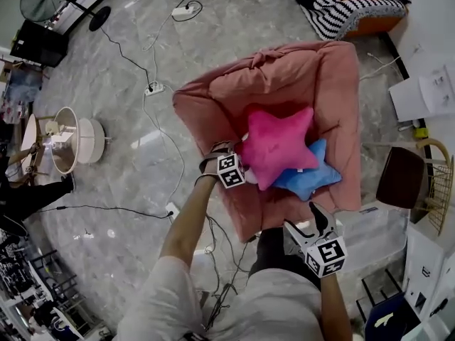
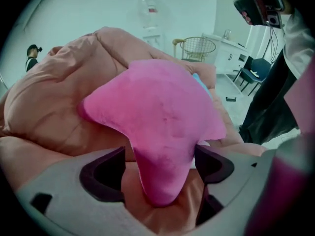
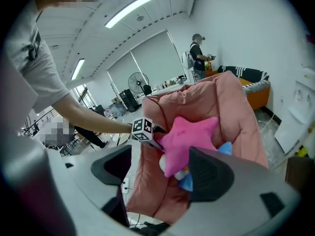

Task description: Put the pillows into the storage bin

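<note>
Now the left gripper [image 2: 158, 167] stands open astride the pink pillow [image 2: 162, 107]

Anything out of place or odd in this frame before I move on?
Nothing damaged or spilled. The pink star pillow lies askew over the blue star pillow on the pink chair, and loose cables trail across the floor.

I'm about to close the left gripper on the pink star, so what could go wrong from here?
1. Only one soft point of the pink star pillow sits between the open jaws of the left gripper; it may slip out on lifting.
2. It lies on the blue star pillow, which could be dragged off the pink armchair.
</note>
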